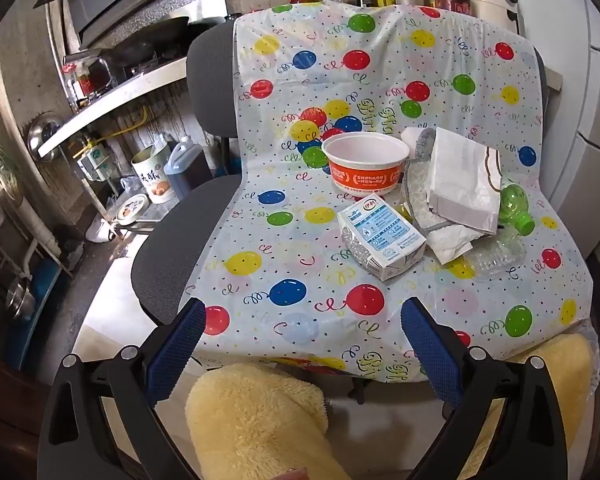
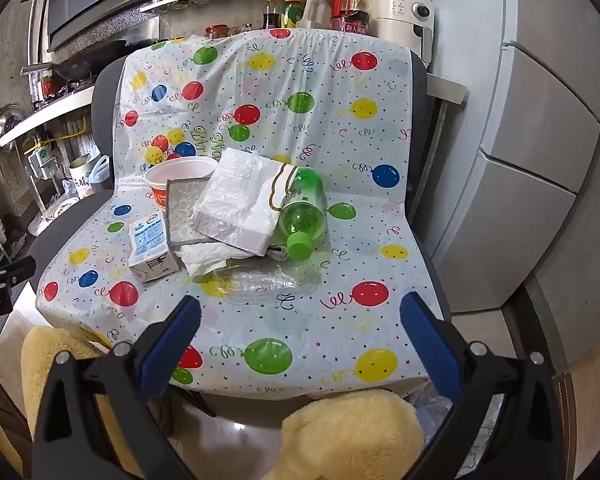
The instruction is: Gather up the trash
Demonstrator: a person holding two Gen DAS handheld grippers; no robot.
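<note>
Trash lies heaped toward the back right of the chair seat [image 1: 172, 256], on a balloon-printed plastic sheet [image 1: 300, 240]: an orange-and-white paper bowl [image 1: 366, 168], a small white-and-blue milk carton [image 1: 380, 236], a grey-edged bubble mailer [image 2: 184, 212], a white paper bag [image 2: 240, 200], a green plastic bottle [image 2: 304, 208] and a flattened clear plastic bottle [image 2: 260, 280]. Both the left tongs [image 1: 302, 336] and right tongs [image 2: 300, 328] stand wide apart, empty, near the seat's front edge. I judge the carton the easiest first grab: it sits alone, nearest the front, with firm flat sides. The clear bottle is hard to outline, and crumpled white paper [image 2: 204, 258] is partly buried. Any bin is scarcely visible; crinkled plastic at the lower right may be its liner.
</note>
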